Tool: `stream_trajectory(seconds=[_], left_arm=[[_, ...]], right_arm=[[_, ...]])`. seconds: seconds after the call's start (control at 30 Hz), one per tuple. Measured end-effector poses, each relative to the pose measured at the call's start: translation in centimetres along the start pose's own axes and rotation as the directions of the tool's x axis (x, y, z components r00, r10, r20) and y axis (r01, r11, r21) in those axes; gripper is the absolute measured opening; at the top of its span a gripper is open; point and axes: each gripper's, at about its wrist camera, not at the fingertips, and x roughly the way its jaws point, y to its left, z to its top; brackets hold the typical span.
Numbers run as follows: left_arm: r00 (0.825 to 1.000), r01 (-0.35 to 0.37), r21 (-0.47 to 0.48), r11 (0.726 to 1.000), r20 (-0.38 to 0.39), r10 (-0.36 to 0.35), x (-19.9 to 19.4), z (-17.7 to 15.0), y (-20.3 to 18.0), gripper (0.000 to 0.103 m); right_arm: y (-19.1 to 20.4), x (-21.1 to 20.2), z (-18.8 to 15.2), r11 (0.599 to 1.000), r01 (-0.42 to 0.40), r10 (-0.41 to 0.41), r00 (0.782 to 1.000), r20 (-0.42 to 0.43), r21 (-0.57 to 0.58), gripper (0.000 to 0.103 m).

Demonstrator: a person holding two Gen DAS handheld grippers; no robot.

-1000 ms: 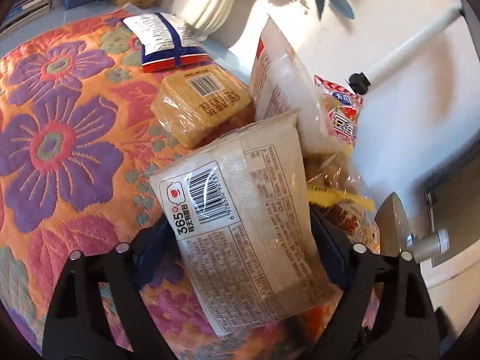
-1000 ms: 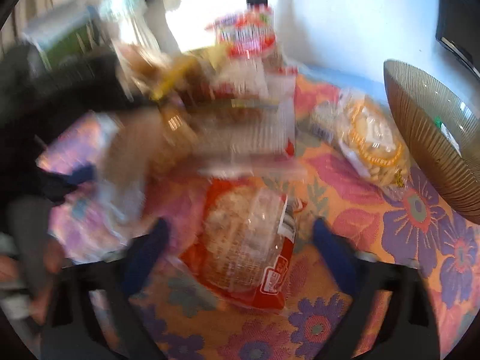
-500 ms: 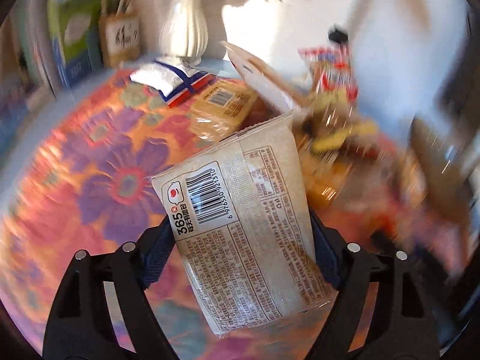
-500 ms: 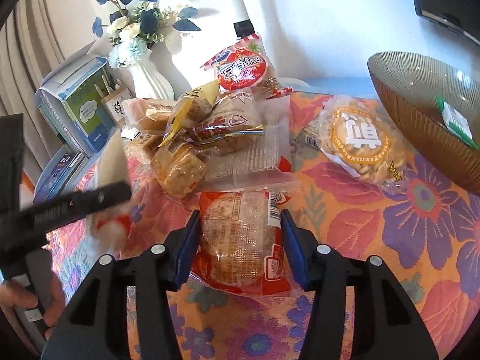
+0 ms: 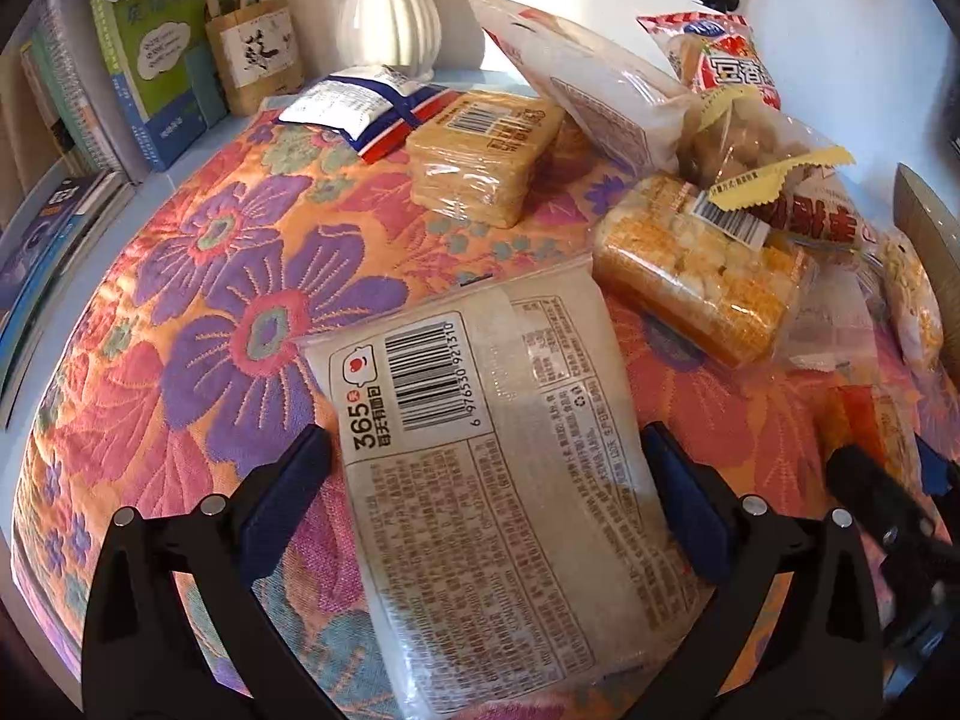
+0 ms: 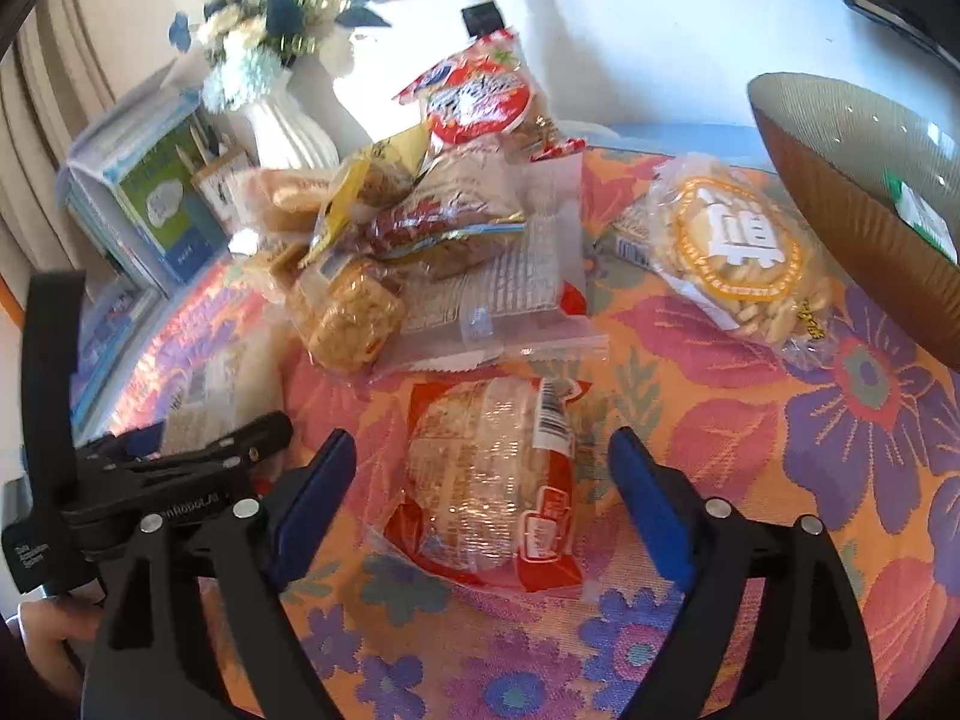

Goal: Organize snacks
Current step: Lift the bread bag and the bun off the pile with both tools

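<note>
My left gripper (image 5: 486,480) stands open around a pale bag with a barcode and "365" (image 5: 492,450), which lies flat on the flowered cloth (image 5: 198,276); its pads are just clear of the bag's sides. My right gripper (image 6: 483,480) is open, its blue pads on either side of a red-edged clear pack of round cake (image 6: 489,474) on the cloth, not touching it. A heap of snack packs (image 6: 432,228) lies beyond. The left gripper also shows in the right wrist view (image 6: 198,456).
A brown ribbed glass bowl (image 6: 864,204) stands at the right, a round biscuit pack (image 6: 738,252) beside it. A white vase (image 6: 288,126), books (image 5: 150,54) and a pen holder (image 5: 258,54) line the back. A blue-striped packet (image 5: 366,108) and a wafer pack (image 5: 480,150) lie on the cloth.
The left gripper carried the 365 bag leftward away from the heap, set it on the cloth and opened. The right gripper, closed in on the cake pack half a second ago, has opened wider.
</note>
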Motion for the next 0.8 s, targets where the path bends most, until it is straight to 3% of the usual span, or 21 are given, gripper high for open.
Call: stream_trajectory(seconds=[0.03, 0.07, 0.1, 0.13, 0.27, 0.8], left_arm=[[1.0, 0.0, -0.001, 1.0, 0.008, 0.0, -0.1, -0.1, -0.1, 0.1], [1.0, 0.008, -0.004, 1.0, 0.019, -0.008, -0.3, -0.2, 0.0, 0.097], [0.998, 0.012, -0.017, 1.0, 0.055, -0.011, -0.9, -0.5, 0.2, 0.085], [0.997, 0.01, -0.028, 1.0, 0.08, -0.008, -1.4, -0.8, 0.1, 0.08], [0.995, 0.022, -0.034, 0.999, 0.101, -0.019, -1.9, -1.1, 0.3, 0.078], [0.978, 0.021, -0.073, 0.997, 0.21, -0.005, -3.3, -0.9, 1.1, 0.077]], right_arm=[[0.2, 0.0, 0.0, 1.0, 0.022, -0.022, 1.0, 0.001, -0.01, 0.073], [0.4, -0.1, -0.1, 0.999, 0.045, -0.045, 0.999, 0.007, -0.018, 0.05], [0.5, -0.4, -0.1, 0.999, 0.032, -0.031, 0.999, 0.027, -0.023, 0.05], [0.4, -0.9, -0.3, 1.0, 0.003, -0.002, 0.999, 0.049, -0.021, 0.05], [-0.4, -2.3, -0.5, 0.997, -0.078, 0.078, 0.989, 0.127, 0.0, 0.05], [-0.4, -3.7, -0.7, 0.994, -0.105, 0.107, 0.975, 0.196, -0.018, 0.05]])
